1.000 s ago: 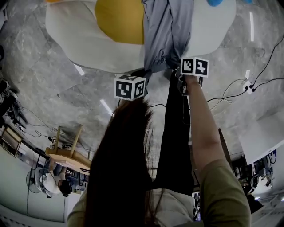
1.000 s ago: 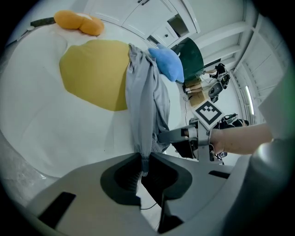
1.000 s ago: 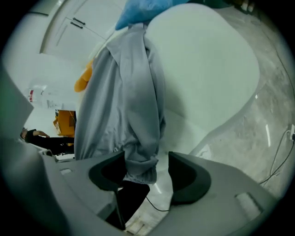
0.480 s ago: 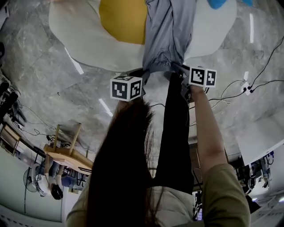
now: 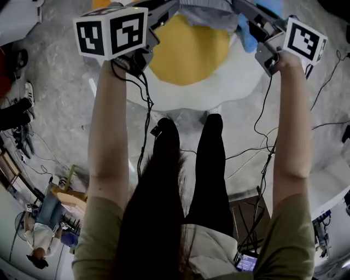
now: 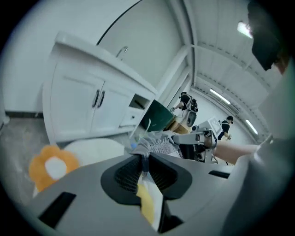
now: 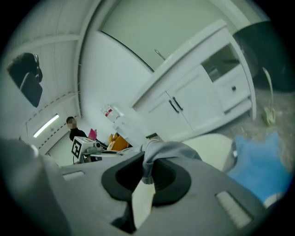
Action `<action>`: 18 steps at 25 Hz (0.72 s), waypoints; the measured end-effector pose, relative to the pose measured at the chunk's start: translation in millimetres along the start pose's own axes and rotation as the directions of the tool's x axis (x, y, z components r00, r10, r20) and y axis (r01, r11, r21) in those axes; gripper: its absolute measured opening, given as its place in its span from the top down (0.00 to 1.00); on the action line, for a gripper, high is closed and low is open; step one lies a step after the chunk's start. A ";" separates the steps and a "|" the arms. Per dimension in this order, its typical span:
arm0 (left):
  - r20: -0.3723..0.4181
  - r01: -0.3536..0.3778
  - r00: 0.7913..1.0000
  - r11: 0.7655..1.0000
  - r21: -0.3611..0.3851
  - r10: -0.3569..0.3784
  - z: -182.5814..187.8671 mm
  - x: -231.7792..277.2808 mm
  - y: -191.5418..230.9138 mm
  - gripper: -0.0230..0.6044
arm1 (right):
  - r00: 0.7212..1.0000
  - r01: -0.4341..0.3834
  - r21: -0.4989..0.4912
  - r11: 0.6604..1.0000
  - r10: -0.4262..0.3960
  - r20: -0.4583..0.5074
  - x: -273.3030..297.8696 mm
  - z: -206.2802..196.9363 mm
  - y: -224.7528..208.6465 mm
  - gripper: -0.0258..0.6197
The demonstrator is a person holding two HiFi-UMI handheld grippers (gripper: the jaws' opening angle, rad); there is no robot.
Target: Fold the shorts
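The grey shorts hang in the air, their gathered waistband stretched between my two grippers at the top of the head view. My left gripper is shut on one end of the waistband, with cloth pinched between its jaws. At the other end, my right gripper has just closed its jaws, and they pinch a bunch of grey fabric where they meet. Both arms are raised. The rest of the shorts is cut off by the picture's top edge.
Below lies a white egg-shaped surface with a yellow centre. A blue cloth lies at its right. Cables run over the grey floor. A wooden stool stands at the left. White cabinets stand beyond.
Both grippers have swung up from the white surface's near edge to high in the air. The shorts, which lay on that surface, have come up with them.
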State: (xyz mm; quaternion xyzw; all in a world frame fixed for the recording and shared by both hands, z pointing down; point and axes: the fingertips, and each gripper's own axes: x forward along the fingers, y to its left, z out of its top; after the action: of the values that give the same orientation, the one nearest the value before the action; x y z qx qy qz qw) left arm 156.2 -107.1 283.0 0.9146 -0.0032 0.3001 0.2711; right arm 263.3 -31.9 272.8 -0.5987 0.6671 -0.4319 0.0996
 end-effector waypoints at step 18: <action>-0.312 -0.129 0.948 0.968 -0.215 0.057 -267.3 4.4 4.1 0.88 | 0.957 0.063 0.243 0.968 0.010 -0.291 7.6 -260.0 -44.2 0.91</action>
State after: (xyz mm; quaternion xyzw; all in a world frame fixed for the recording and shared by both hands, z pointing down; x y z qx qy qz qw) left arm 12.8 23.2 467.3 0.8183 -0.0398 0.4469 0.3593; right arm 123.8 84.2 464.3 -0.5205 0.6066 -0.5970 0.0694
